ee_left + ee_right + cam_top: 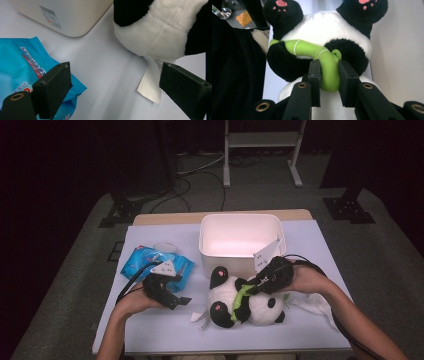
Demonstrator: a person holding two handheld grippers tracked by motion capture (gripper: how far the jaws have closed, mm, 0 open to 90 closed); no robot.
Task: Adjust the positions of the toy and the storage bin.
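Note:
A black-and-white panda plush (pixel 250 306) lies on the table in front of the white bin (pixel 242 222), its pink-padded feet toward the left. It hugs a green bamboo stalk (pixel 307 48). My right gripper (pixel 329 75) is shut on that stalk (pixel 241 296), coming at the plush (pixel 324 27) from the right (pixel 251 287). My left gripper (pixel 179 301) stands open just left of the plush, over bare table. Between its jaws (pixel 115 82) lies only the tabletop, with the plush's white label (pixel 150 83) near the right jaw and the plush (pixel 162 30) beyond.
A blue wet-wipes pack (pixel 156 264) lies at the left, by the left jaw (pixel 20 62). The bin's wall (pixel 67 15) carries a barcode label. A crumpled white cloth (pixel 316 304) lies under the right forearm. The table's front edge runs close to the plush.

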